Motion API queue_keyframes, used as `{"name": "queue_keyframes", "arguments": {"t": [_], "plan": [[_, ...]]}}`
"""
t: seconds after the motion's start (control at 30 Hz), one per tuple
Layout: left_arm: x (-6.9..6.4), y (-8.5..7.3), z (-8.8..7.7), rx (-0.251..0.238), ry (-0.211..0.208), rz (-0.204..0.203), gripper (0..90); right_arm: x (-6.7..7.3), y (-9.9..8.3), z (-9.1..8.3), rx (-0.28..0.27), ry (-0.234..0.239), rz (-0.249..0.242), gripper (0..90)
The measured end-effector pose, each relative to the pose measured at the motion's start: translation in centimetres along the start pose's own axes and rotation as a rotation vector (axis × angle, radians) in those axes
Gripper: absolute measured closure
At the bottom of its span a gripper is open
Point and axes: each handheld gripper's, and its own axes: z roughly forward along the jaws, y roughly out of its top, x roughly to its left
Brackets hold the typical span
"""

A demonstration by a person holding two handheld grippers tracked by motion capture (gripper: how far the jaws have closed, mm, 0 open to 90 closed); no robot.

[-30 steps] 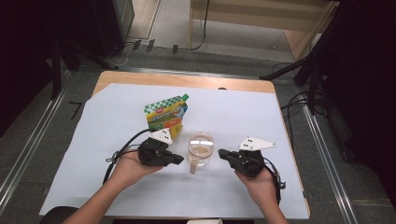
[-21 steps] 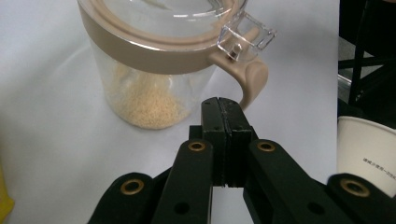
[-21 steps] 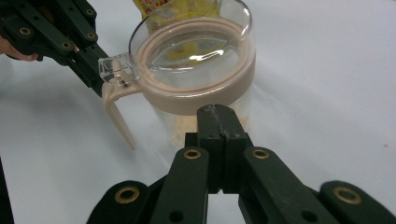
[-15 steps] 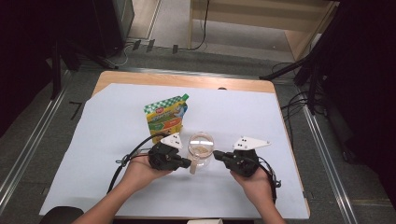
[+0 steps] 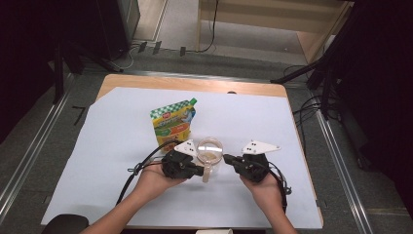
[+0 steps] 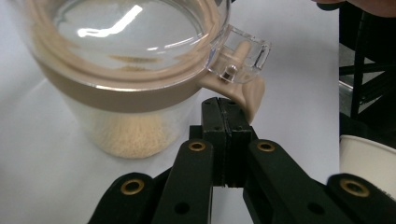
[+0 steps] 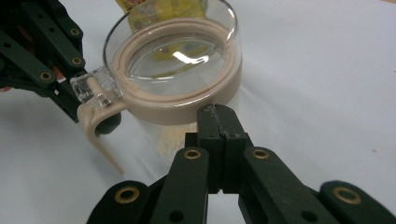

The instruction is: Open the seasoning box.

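While the white sheet (image 5: 272, 126) covers most of the table (image 5: 146, 80) ahead of both claws, the change from a second ago is that the two hands have drawn in on the jar (image 5: 209, 155) from either side, so each claw tip now sits right at it, where earlier there was a clear gap. I judge the work has passed from approach to first contact with the lid or its latch. Beyond the left gripper (image 5: 198, 170), up and a little to its outer side, the printed pouch (image 5: 174, 122) lies flat, unmoved. The jar stands upright between the claws, directly in front of each: a clear container with a beige collar, a clear domed lid (image 7: 175, 56) and a layer of pale grain at the bottom. Its beige handle (image 6: 243, 91) curves down just above the left gripper's tip, with a clear hinged latch (image 6: 239, 53) on top; whether tip and handle touch I cannot tell. That left claw has its jaws pressed together, holding nothing. The right gripper (image 5: 228, 158) is likewise closed up and empty, its tip at the beige collar (image 7: 201, 105), touching or nearly so.
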Motion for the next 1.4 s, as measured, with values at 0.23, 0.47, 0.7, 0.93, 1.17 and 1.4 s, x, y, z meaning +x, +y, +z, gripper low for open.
{"name": "queue_keyframes", "arguments": {"t": [0.23,0.47,0.7,0.93,1.17,1.4], "plan": [[-0.5,0.7,1.1,-0.004,-0.013,0.009,90.0,-0.8,0.1,0.3,-0.007,-0.024,0.001,90.0],[-0.5,1.0,2.0,-0.019,-0.054,-0.009,89.9,-1.3,0.1,0.5,0.003,-0.033,0.022,90.0],[0.0,0.7,0.6,0.023,-0.075,-0.055,81.5,-1.0,-0.2,-1.4,-0.029,-0.031,0.03,90.0],[0.2,0.3,-0.7,0.005,-0.071,-0.025,69.3,0.9,-0.6,-2.8,-0.025,-0.006,0.006,90.0],[1.0,-0.5,-1.8,0.009,-0.043,-0.004,56.8,3.1,-1.3,-3.2,-0.004,0.018,0.001,90.0],[1.7,-0.9,-2.4,-0.008,-0.037,-0.032,48.8,5.2,-1.6,-2.2,0.022,0.063,-0.035,90.0]]}}
